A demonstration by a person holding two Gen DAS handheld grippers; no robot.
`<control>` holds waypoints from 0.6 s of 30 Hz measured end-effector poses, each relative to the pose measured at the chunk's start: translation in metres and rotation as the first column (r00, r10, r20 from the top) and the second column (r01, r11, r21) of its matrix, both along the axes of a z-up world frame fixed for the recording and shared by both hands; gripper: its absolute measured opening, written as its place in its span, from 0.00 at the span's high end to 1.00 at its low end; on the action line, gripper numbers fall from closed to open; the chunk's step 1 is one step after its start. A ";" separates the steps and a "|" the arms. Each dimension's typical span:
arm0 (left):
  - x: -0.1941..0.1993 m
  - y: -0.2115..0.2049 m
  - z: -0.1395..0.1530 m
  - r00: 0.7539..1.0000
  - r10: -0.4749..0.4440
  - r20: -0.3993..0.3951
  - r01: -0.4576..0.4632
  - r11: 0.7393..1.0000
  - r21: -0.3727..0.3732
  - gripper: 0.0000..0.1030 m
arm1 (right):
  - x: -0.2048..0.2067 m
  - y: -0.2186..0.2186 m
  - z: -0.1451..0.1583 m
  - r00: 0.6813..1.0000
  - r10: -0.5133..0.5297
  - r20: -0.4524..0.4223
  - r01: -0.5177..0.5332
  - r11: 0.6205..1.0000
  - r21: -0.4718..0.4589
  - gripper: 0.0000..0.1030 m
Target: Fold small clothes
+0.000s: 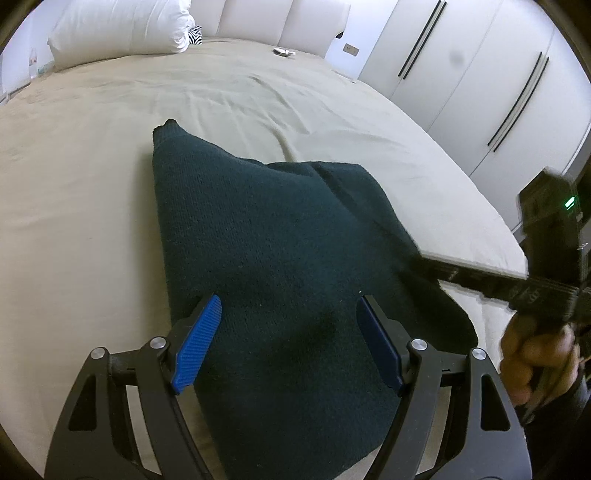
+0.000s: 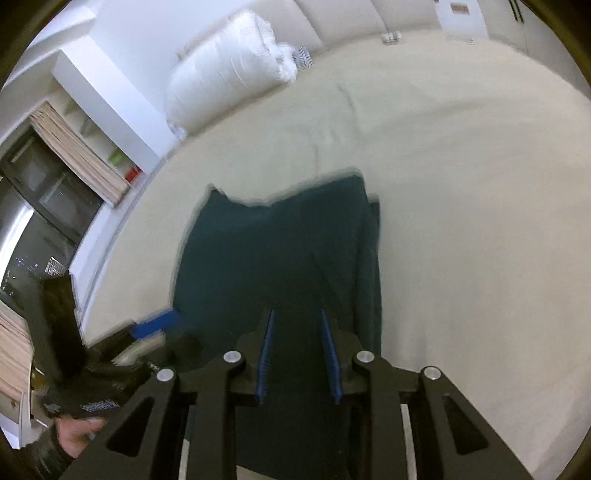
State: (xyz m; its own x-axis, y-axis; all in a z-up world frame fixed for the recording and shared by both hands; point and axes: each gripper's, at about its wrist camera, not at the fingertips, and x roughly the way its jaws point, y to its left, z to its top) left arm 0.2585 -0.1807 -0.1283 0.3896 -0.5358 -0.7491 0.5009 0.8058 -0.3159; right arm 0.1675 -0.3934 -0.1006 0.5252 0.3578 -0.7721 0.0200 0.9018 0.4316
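A dark teal knitted garment lies partly folded on the beige bed. My left gripper is open just above its near end, blue pads wide apart with nothing between them. In the left wrist view my right gripper reaches in from the right, at the garment's right edge. In the right wrist view the right gripper hovers over the garment, its blue pads a narrow gap apart, open. The left gripper's blue pad shows at the garment's left edge.
A white pillow and padded headboard are at the bed's far end. White wardrobe doors stand along the right side. A small object lies near the headboard. A window with curtains is left of the bed.
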 end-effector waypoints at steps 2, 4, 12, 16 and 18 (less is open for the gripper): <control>-0.001 -0.001 0.000 1.000 -0.001 -0.002 0.001 1.000 0.003 0.27 | -0.008 -0.004 -0.005 1.000 -0.007 0.021 0.007 1.000 0.001 0.82; -0.001 -0.003 -0.001 1.000 -0.001 0.001 0.001 1.000 0.010 0.27 | -0.015 -0.009 -0.005 0.999 -0.016 0.037 0.015 1.000 0.020 0.82; 0.000 -0.007 -0.002 1.000 0.001 0.010 -0.001 0.999 0.039 0.27 | -0.048 -0.019 -0.001 0.997 -0.073 0.036 0.077 0.989 -0.123 0.56; -0.003 -0.004 0.001 1.000 0.002 0.015 -0.003 0.999 0.037 0.27 | -0.060 -0.031 0.006 0.992 -0.111 0.056 0.116 0.989 -0.087 0.56; -0.004 0.003 0.006 1.000 0.021 0.006 -0.021 1.000 0.016 0.27 | -0.057 -0.033 0.013 0.990 -0.116 0.074 0.121 0.991 -0.060 0.56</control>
State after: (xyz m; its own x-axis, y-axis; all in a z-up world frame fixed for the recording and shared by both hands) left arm 0.2548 -0.1782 -0.1221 0.4047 -0.5156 -0.7552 0.4858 0.8209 -0.3002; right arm 0.1103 -0.4262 -0.0878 0.6147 0.2410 -0.7511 0.0999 0.9207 0.3772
